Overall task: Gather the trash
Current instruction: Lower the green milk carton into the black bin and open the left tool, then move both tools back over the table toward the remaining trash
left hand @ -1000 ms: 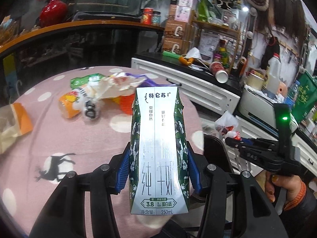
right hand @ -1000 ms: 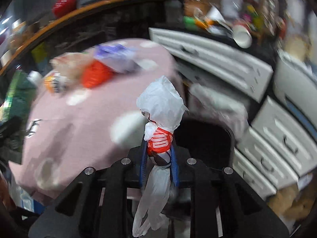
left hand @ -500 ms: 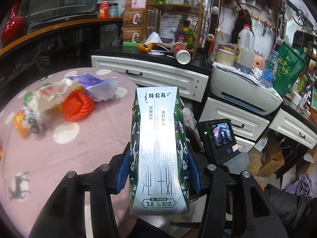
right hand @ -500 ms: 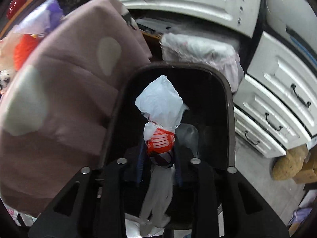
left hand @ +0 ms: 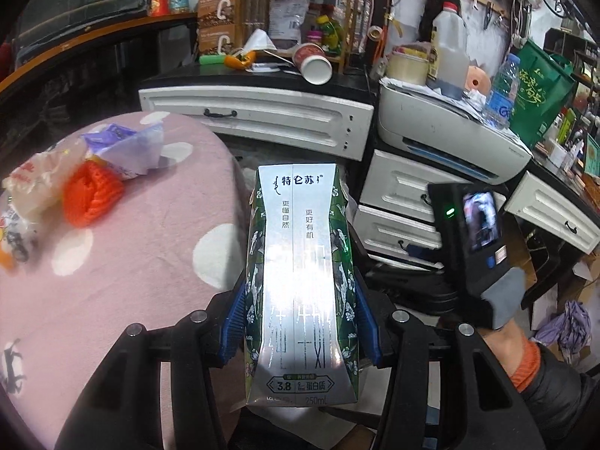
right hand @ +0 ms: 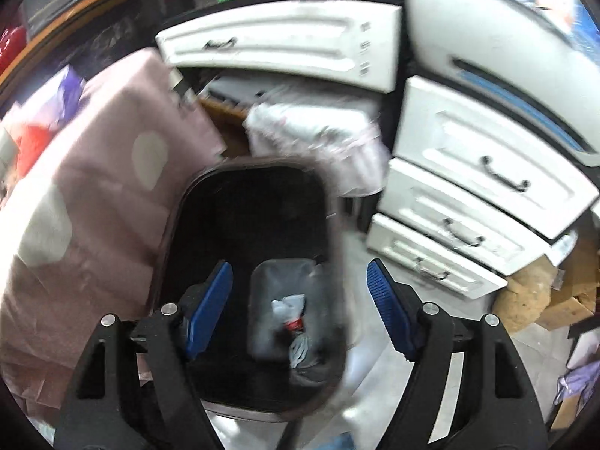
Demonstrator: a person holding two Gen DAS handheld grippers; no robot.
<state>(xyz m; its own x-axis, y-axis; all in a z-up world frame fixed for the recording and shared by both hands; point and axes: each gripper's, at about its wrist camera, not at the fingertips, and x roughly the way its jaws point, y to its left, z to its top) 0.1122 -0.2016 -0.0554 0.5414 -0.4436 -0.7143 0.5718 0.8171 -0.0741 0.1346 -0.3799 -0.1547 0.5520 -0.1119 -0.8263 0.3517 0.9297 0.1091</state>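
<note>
My left gripper (left hand: 300,294) is shut on a tall green and silver milk carton (left hand: 298,225), held upright past the edge of the pink dotted table (left hand: 131,262). In the right wrist view my right gripper (right hand: 298,294) hangs over a black bin (right hand: 180,217). Its jaws are opening and nothing is between the blue pads (right hand: 210,300). A crumpled white and red wrapper (right hand: 294,318) lies inside the bin below. An orange-red net (left hand: 90,195), a purple wrapper (left hand: 127,146) and other packets lie on the table.
White drawers (right hand: 468,187) and a printer (left hand: 450,131) stand to the right of the bin. A white plastic bag (right hand: 318,138) sits behind it. The back of the right-hand tool (left hand: 472,225) and a gloved hand (left hand: 502,300) show beside the carton.
The right gripper moved from the table to above the bin, opened, and the wrapper dropped into the bin. The left gripper carried the carton rightward toward the table's edge.
</note>
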